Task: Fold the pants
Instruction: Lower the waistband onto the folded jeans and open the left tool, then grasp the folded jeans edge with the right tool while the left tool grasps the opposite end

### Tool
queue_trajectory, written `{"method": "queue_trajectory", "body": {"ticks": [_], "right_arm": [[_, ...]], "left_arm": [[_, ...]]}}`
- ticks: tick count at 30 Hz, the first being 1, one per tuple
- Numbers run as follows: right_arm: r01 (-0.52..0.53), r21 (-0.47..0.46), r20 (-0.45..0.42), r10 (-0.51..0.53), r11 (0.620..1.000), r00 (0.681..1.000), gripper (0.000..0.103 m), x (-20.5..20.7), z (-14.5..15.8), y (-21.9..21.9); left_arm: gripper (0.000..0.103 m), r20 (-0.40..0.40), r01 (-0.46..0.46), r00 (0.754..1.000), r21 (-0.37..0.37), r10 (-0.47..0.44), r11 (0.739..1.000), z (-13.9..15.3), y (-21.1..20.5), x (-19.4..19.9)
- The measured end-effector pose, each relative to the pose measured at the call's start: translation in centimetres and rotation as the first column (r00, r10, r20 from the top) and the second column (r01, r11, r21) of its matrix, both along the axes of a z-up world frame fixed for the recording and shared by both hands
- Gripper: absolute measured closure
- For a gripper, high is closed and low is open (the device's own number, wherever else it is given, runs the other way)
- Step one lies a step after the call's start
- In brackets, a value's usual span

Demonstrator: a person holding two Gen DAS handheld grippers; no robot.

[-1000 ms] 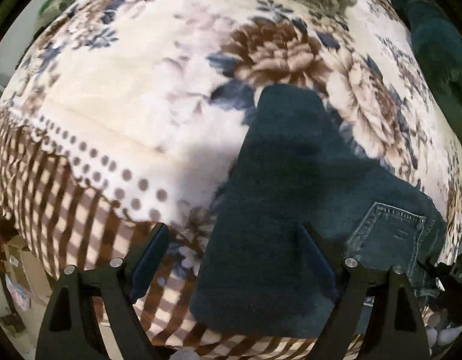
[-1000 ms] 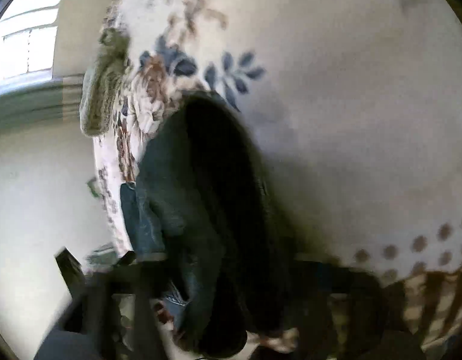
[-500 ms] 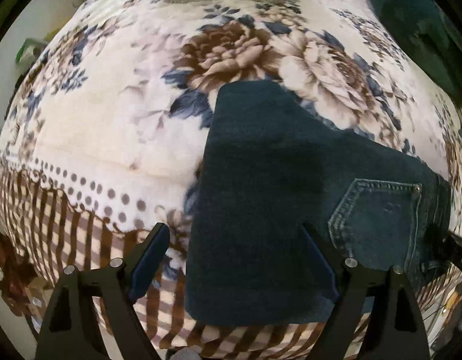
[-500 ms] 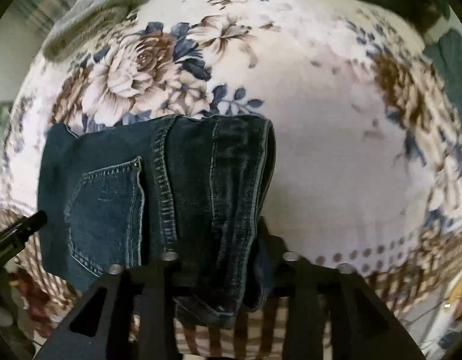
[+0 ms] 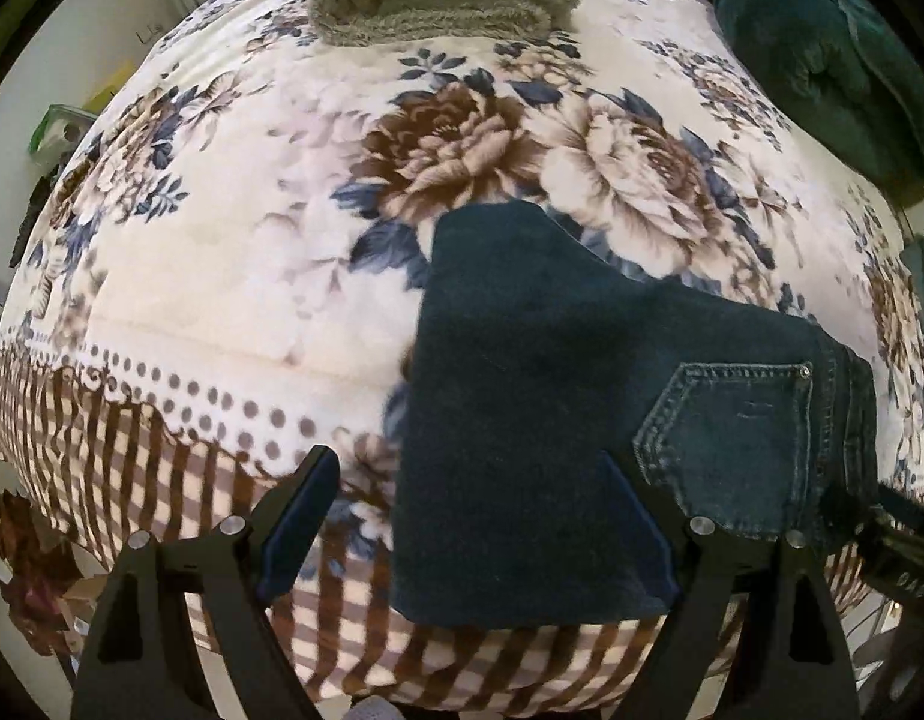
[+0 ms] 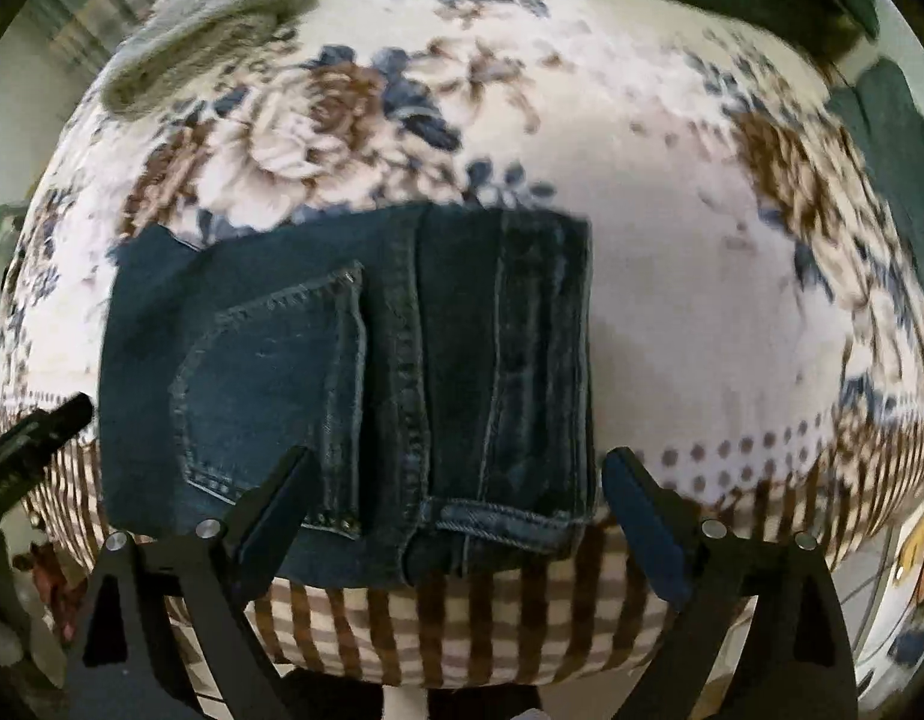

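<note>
Dark blue jeans (image 5: 558,396) lie folded into a compact bundle near the front edge of a floral blanket (image 5: 234,276). A back pocket (image 5: 738,432) faces up. In the right wrist view the jeans (image 6: 354,384) show the pocket and the folded waistband edge at the right. My left gripper (image 5: 471,516) is open and empty, hovering over the bundle's near left part. My right gripper (image 6: 456,516) is open and empty, just in front of the bundle's near edge. The left gripper's tip (image 6: 36,438) shows at the left of the right wrist view.
A folded grey-green towel (image 5: 444,0) lies at the far side of the blanket. Dark green fabric (image 5: 822,48) is heaped at the far right. The blanket's brown checked border (image 6: 462,618) hangs over the near edge. Clutter sits on the floor at the left.
My right gripper has opened and let go of the jeans, which now lie flat in a folded bundle. Both grippers have drawn back slightly toward the near edge.
</note>
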State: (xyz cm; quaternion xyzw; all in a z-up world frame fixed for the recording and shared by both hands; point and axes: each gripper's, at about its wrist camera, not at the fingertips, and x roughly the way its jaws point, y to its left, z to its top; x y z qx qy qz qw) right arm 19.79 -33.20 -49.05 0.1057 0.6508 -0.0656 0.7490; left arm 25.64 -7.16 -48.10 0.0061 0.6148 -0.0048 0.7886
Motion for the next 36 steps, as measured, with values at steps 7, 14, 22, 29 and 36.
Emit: {"method": "queue_trajectory", "body": {"ticks": [7,14,22,29,36], "right_arm": [[0.326,0.184,-0.162,-0.298,0.927,0.941,0.006,-2.4,-6.3,-4.3],[0.506,0.435,-0.186,-0.476,0.745,0.86,0.06,-4.7,-7.9,-5.9],[0.427,0.278,-0.149,-0.4,0.861,0.904,0.066,-3.8,-5.6,-4.9],[0.412,0.343,-0.184,-0.369,0.844,0.911,0.042,-3.7,-6.7,-6.4],[0.384,0.372,-0.159,-0.35,0.845,0.923,0.044,-4.4,-6.8,-6.9]], "left_arm": [[0.017,-0.016,-0.026,1.0,0.01,0.026,1.0,-0.9,1.8,0.8],[0.017,-0.021,-0.032,0.999,0.009,0.032,0.999,-1.4,2.8,1.7],[0.017,-0.048,-0.051,0.998,-0.032,0.049,0.998,-1.8,4.0,3.4],[0.017,-0.079,-0.069,0.995,-0.204,0.054,0.976,-3.4,3.4,9.0],[0.078,-0.162,-0.074,0.986,-0.29,0.027,0.954,-8.2,3.0,13.5]]}}
